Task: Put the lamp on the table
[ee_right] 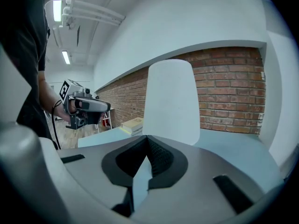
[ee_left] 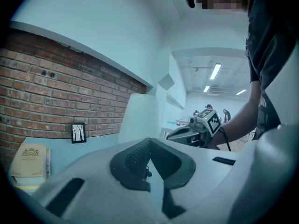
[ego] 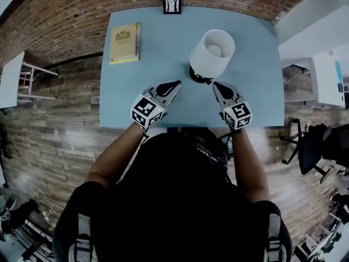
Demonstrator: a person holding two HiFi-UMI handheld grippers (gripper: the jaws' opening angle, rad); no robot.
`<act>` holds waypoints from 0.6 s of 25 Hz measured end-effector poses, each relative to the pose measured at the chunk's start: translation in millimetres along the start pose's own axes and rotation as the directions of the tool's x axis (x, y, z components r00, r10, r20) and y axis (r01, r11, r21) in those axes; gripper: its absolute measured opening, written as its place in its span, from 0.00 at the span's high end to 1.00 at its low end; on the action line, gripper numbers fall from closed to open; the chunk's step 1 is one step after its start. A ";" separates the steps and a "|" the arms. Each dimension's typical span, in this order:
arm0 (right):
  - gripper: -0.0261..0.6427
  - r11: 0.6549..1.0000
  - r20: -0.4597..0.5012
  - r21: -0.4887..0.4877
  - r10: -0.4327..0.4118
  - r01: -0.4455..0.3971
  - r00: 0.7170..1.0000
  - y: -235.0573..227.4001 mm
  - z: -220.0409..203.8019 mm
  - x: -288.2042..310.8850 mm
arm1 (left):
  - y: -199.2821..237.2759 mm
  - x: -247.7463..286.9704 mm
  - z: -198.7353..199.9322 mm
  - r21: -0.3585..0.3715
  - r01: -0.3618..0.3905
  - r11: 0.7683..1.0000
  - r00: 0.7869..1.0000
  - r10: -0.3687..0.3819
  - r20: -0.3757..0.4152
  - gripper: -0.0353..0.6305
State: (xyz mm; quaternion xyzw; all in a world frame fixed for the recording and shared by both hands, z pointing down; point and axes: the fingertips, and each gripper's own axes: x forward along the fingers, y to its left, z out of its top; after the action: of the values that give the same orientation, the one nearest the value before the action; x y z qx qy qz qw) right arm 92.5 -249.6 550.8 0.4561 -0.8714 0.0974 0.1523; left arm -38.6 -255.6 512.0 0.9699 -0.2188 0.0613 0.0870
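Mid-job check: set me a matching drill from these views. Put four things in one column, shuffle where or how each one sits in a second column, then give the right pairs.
Things
1. white-shaded table lamp with a dark base
2. yellow hardcover book
3. small black-framed picture of trees
4. right gripper

Places or states
A. flat at the far left corner of the light blue table
B. fingers shut on nothing, close to the lamp's base
C. middle of the far edge, against the brick wall
D. standing upright, right of the table's centre

Pairs: 1-D, 2-A, 3-C, 4-B
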 end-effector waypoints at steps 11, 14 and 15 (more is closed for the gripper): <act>0.94 0.999 0.022 -0.016 0.050 -0.050 0.999 5.9 17.0 -28.5 | -27.8 3.3 2.8 -0.015 -0.044 0.999 0.999 0.044 0.015 0.93; 0.94 0.996 0.031 -0.030 0.084 -0.083 0.996 0.6 20.9 -36.0 | -32.1 4.5 4.2 -0.024 -0.093 0.995 0.995 0.093 0.019 0.93; 0.94 0.995 0.033 -0.030 0.097 -0.096 0.995 -1.3 21.0 -37.6 | -34.2 5.1 5.0 -0.027 -0.111 0.994 0.994 0.111 0.021 0.93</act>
State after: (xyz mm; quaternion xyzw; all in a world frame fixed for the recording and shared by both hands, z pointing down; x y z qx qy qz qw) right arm 110.1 -228.0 517.9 0.4128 -0.8962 0.0845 0.1388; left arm -18.7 -228.3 503.0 0.9557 -0.2741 0.0521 0.0932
